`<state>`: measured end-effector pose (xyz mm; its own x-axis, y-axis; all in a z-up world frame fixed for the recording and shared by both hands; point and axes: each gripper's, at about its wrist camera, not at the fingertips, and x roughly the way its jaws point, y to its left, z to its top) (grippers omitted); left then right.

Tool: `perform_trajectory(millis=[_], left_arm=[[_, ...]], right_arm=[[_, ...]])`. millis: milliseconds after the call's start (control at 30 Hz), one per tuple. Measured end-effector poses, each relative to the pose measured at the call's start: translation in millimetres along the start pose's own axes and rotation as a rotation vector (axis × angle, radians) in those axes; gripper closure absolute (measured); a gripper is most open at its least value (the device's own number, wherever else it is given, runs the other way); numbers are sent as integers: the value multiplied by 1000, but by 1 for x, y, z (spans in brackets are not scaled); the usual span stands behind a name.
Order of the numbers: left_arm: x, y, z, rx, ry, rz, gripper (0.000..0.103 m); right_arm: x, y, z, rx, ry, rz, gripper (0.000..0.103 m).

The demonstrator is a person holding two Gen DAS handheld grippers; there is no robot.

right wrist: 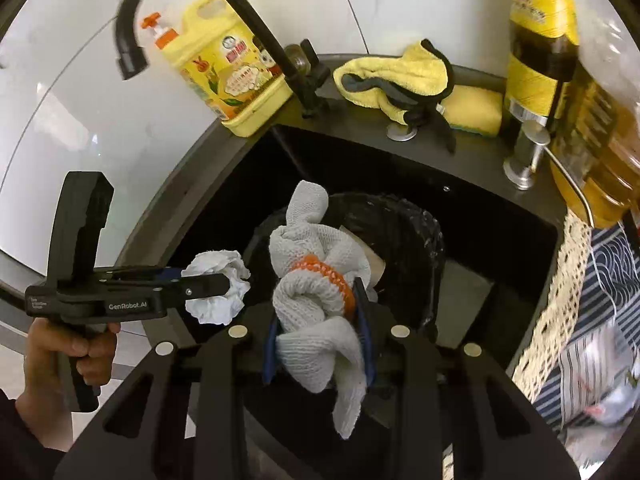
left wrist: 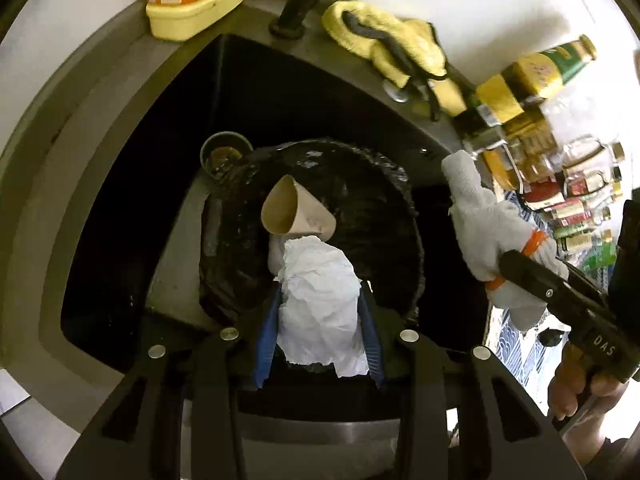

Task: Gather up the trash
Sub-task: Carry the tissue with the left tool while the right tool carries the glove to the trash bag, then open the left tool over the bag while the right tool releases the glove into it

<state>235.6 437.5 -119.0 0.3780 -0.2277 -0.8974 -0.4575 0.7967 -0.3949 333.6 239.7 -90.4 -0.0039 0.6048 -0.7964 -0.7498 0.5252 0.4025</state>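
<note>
My left gripper (left wrist: 320, 300) is shut on a crumpled white paper (left wrist: 320, 300) and holds it above a black-lined trash bin (left wrist: 360, 184) that stands in the dark sink. A cardboard cone (left wrist: 292, 212) lies in the bin. My right gripper (right wrist: 318, 304) is shut on a grey knit glove with an orange cuff (right wrist: 316, 280), also above the bin (right wrist: 416, 232). The right gripper with the glove (left wrist: 488, 224) shows at the right of the left wrist view. The left gripper with the paper (right wrist: 218, 286) shows at the left of the right wrist view.
A black faucet (right wrist: 240, 12), a yellow detergent jug (right wrist: 232, 64), a yellow cloth (right wrist: 400, 76) and a sponge (right wrist: 476, 112) sit on the sink's back rim (right wrist: 480, 152). Oil and sauce bottles (right wrist: 592, 128) crowd the right counter. A small cup (left wrist: 226, 156) sits in the sink.
</note>
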Motion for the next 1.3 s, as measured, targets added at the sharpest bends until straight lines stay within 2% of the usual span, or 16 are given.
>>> perform_trajectory(millis=[233, 267, 367, 667, 933, 1133, 1200, 1233, 1300], left_arm=[[20, 2, 10, -11, 54, 10, 65], [22, 2, 12, -12, 62, 11, 63], [25, 2, 15, -19, 65, 13, 51], [24, 6, 18, -27, 65, 21, 51], [7, 0, 12, -20, 21, 7, 51], [-14, -14, -1, 12, -17, -22, 51], [-20, -19, -5, 27, -34, -25, 46], [-27, -22, -9, 34, -53, -24, 38], [-33, -26, -15, 39, -72, -24, 37]], right_arm=[[16, -8, 19, -12, 21, -5, 66], [17, -9, 22, -12, 22, -5, 64], [18, -15, 28, 13, 14, -2, 48], [7, -27, 22, 68, -6, -8, 48], [-13, -26, 5, 83, -36, -29, 48], [-42, -21, -17, 107, -100, -44, 46], [-56, -20, -29, 125, -136, -48, 46], [-61, -21, -33, 132, -147, -48, 45], [-71, -24, -45, 154, -172, -55, 41]])
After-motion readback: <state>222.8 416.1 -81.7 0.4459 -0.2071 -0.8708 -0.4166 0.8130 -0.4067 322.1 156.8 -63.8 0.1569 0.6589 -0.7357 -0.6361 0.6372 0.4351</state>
